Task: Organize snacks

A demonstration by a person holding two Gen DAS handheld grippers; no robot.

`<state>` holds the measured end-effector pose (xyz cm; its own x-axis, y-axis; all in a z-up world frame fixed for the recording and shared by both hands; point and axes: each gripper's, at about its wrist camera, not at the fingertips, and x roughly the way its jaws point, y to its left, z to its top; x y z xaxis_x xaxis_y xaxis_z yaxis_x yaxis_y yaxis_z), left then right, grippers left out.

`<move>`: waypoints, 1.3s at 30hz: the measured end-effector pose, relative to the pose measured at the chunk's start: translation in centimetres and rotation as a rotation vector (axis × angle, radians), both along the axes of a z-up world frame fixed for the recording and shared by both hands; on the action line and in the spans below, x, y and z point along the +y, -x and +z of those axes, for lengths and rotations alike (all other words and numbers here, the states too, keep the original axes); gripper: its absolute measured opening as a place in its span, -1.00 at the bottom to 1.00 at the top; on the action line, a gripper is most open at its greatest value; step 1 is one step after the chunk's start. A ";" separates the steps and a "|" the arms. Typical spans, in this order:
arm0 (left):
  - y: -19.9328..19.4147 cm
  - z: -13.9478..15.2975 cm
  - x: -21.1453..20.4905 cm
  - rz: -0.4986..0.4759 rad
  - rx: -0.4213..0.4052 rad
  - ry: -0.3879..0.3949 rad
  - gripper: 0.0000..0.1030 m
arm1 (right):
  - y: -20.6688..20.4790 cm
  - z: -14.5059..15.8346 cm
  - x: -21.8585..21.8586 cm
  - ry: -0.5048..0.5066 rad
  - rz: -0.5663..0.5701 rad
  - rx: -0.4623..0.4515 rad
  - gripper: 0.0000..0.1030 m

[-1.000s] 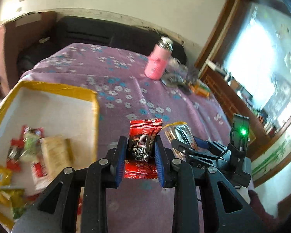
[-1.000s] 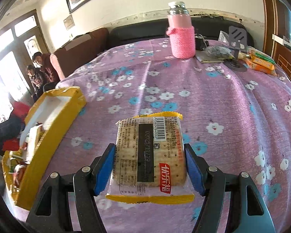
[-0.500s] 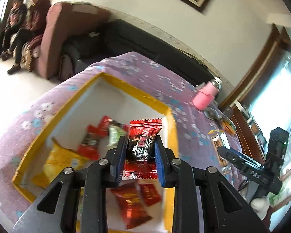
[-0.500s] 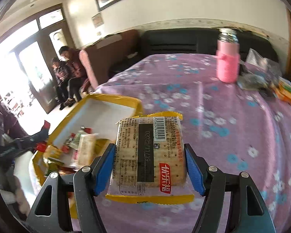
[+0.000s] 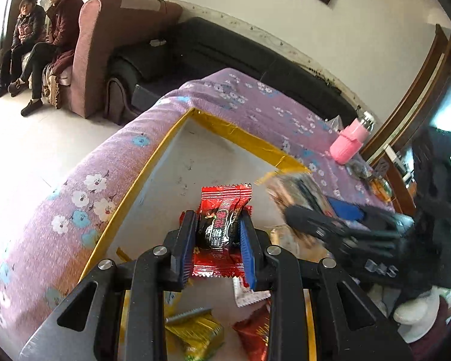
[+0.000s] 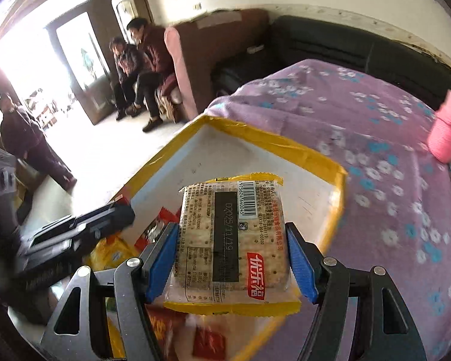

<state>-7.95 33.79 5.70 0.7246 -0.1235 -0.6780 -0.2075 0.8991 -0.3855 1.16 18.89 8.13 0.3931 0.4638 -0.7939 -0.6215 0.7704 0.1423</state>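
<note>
My left gripper (image 5: pixel 218 231) is shut on a red snack packet (image 5: pixel 222 225) and holds it over the yellow-rimmed white box (image 5: pixel 240 137). My right gripper (image 6: pixel 231 255) is shut on a cracker packet (image 6: pixel 234 234) with a yellow edge, also above the box (image 6: pixel 285 144). The right gripper shows in the left wrist view (image 5: pixel 345 228), blurred, close on the right. The left gripper shows in the right wrist view (image 6: pixel 75 231) at the left. Several snack packets (image 5: pixel 195 331) lie in the box below.
The box sits on a table with a purple flowered cloth (image 6: pixel 375 120). A pink bottle (image 5: pixel 350 143) stands far on the table beside small clutter. A sofa (image 5: pixel 225 57) and armchair stand beyond, with seated people (image 5: pixel 45 36) and one person standing (image 6: pixel 27 138).
Both grippers have swung left from over the cloth to above the box, each still holding its packet. The two grippers have come closer together.
</note>
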 end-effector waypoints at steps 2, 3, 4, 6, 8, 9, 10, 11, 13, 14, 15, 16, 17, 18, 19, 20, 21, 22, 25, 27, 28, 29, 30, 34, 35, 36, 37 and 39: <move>-0.5 -0.2 -0.1 -0.011 0.011 -0.009 -0.51 | -1.1 -0.8 1.4 0.026 -0.009 0.027 0.35; -0.7 -0.3 0.0 -0.015 0.016 -0.010 -0.51 | -1.8 -1.3 1.8 0.032 -0.015 0.049 0.35; -1.0 -0.4 0.0 -0.019 0.020 -0.012 -0.51 | -2.5 -1.9 2.2 0.035 -0.023 0.076 0.35; -1.4 -0.5 0.1 -0.020 0.024 -0.011 -0.51 | -3.5 -2.5 2.5 0.041 -0.037 0.100 0.35; -1.7 -0.6 0.4 -0.016 0.029 -0.010 -0.51 | -4.2 -3.1 2.7 0.051 -0.050 0.111 0.35; -1.8 -0.7 0.5 -0.016 0.031 -0.008 -0.51 | -4.3 -3.2 2.8 0.056 -0.055 0.111 0.35; -2.0 -0.8 0.6 -0.017 0.033 -0.006 -0.51 | -4.6 -3.4 2.9 0.062 -0.061 0.108 0.35; -2.2 -0.9 0.7 -0.018 0.037 -0.002 -0.51 | -4.7 -3.4 3.1 0.066 -0.062 0.106 0.35; -2.4 -1.0 0.7 -0.020 0.044 -0.001 -0.50 | -4.8 -3.7 3.3 0.073 -0.065 0.105 0.35; -2.4 -1.1 0.6 -0.022 0.045 0.001 -0.49 | -4.9 -3.8 3.4 0.075 -0.067 0.108 0.35; -2.5 -1.1 0.6 -0.023 0.047 0.003 -0.43 | -4.9 -3.9 3.4 0.075 -0.067 0.110 0.35; -2.4 -1.2 0.5 -0.021 0.049 0.010 -0.38 | -4.9 -4.1 3.5 0.078 -0.067 0.113 0.35; -2.4 -1.1 0.6 -0.016 0.050 0.015 -0.27 | -4.9 -4.2 3.5 0.078 -0.067 0.114 0.35; -2.3 -1.0 0.6 -0.012 0.048 0.019 -0.24 | -4.9 -4.2 3.6 0.075 -0.065 0.116 0.36; -2.0 -0.8 0.6 -0.007 0.039 0.026 -0.24 | -4.9 -4.3 3.5 0.065 -0.063 0.121 0.38; -1.7 -0.6 0.6 -0.002 0.031 0.028 -0.22 | -4.8 -4.2 3.5 0.055 -0.065 0.121 0.39; -1.3 -0.2 0.5 0.003 0.020 0.027 -0.16 | -4.7 -4.0 3.3 0.045 -0.070 0.114 0.39; -1.1 0.0 0.5 0.008 0.013 0.026 -0.12 | -4.5 -3.6 3.2 0.032 -0.069 0.101 0.37; 0.2 1.0 0.4 0.025 -0.019 0.009 -0.03 | -3.6 -2.1 2.6 0.006 -0.064 0.049 0.36; 1.2 1.7 -0.2 0.036 -0.039 -0.021 0.02 | -2.8 -0.9 2.0 -0.004 -0.063 0.005 0.36; 1.4 1.9 -0.4 0.040 -0.043 -0.031 0.05 | -2.4 -0.6 1.7 -0.005 -0.061 -0.010 0.37; 2.0 2.2 -0.9 0.043 -0.053 -0.049 0.10 | -1.9 -0.2 1.5 -0.003 -0.060 -0.027 0.37; 2.3 2.4 -1.2 0.043 -0.058 -0.059 0.13 | -1.4 0.1 1.2 0.002 -0.062 -0.046 0.37; 3.6 3.2 -3.1 0.049 -0.075 -0.113 0.37 | 0.9 0.8 -0.3 0.032 -0.061 -0.115 0.39; 4.0 3.4 -3.7 0.049 -0.078 -0.130 0.43 | 1.4 0.9 -0.6 0.037 -0.062 -0.123 0.40; 4.3 3.5 -4.2 0.049 -0.080 -0.142 0.44 | 2.0 0.9 -1.2 0.042 -0.064 -0.134 0.40; 4.7 3.6 -4.8 0.044 -0.083 -0.155 0.44 | 2.5 0.8 -1.7 0.045 -0.064 -0.139 0.41; 5.1 3.6 -5.5 0.037 -0.080 -0.167 0.47 | 3.4 0.7 -2.8 0.053 -0.068 -0.148 0.43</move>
